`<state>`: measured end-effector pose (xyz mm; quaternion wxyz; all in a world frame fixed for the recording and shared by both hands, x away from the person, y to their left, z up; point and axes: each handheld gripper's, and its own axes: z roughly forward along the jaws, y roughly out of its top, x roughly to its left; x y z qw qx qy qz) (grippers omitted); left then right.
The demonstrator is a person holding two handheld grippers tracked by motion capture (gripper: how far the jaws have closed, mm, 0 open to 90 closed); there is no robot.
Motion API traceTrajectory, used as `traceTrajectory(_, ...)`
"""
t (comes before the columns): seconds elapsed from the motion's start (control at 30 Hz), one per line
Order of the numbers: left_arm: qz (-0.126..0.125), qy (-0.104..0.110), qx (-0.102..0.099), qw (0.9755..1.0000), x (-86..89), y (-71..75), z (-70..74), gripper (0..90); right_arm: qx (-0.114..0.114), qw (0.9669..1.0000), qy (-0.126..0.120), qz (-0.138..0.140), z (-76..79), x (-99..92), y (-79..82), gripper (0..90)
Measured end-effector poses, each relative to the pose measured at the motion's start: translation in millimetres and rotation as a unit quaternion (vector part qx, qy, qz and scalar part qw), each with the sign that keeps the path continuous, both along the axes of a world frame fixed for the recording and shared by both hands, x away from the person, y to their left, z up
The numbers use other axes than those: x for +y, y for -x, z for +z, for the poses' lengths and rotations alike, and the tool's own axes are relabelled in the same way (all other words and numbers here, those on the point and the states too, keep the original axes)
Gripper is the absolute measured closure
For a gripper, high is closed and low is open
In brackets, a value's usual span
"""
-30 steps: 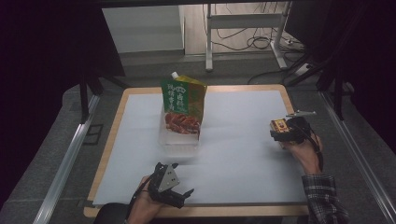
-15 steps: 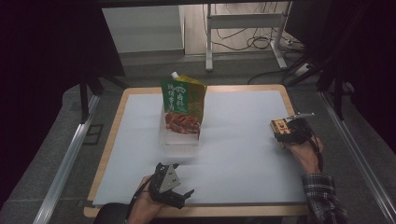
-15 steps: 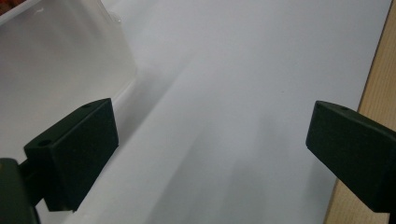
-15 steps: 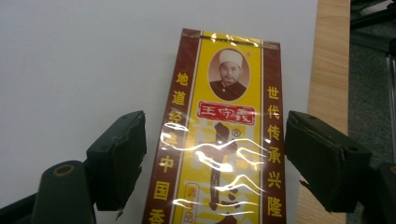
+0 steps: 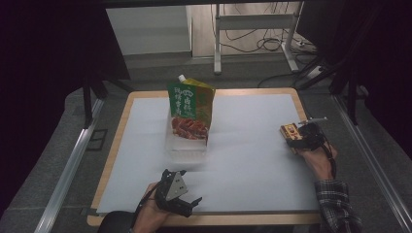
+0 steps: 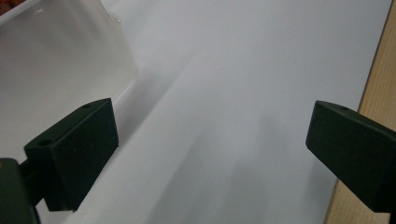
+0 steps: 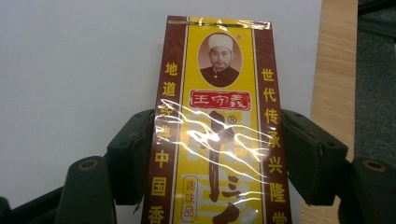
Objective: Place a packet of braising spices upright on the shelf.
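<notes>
Lying between the right gripper (image 7: 219, 163) jaws — the yellow-and-brown packet (image 7: 217, 126).

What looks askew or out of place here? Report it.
Nothing is spilled or damaged. The green sauce pouch stands in a clear plastic container with its top leaning sideways. The right gripper closes around a yellow-and-brown seasoning box at the mat's right edge.
</notes>
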<state>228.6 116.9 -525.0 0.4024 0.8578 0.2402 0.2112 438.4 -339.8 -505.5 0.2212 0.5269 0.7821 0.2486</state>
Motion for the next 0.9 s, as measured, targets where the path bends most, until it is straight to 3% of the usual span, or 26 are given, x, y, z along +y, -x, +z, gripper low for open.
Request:
traceTrajectory(0.27, 0.001, 0.002, -0.001, 1.0, 0.4, 0.1, 0.4, 2.0, -0.011, 0.9999, -0.002, 0.012, 6.6, 2.4, 4.7, 31.8)
traceTrajectory(0.53, 0.003, 0.003, -0.002, 1.0, 1.0, 0.5, 1.0, 2.0, -0.018, 0.9988, -0.01, 0.044, 11.9, 10.8, 13.8, 31.7)
traceTrajectory(0.9, 0.003, 0.001, -0.003, 1.0, 0.9, 0.5, 1.0, 2.1, -0.018, 0.9936, -0.011, 0.111, 15.7, 35.6, 31.7, 31.7)
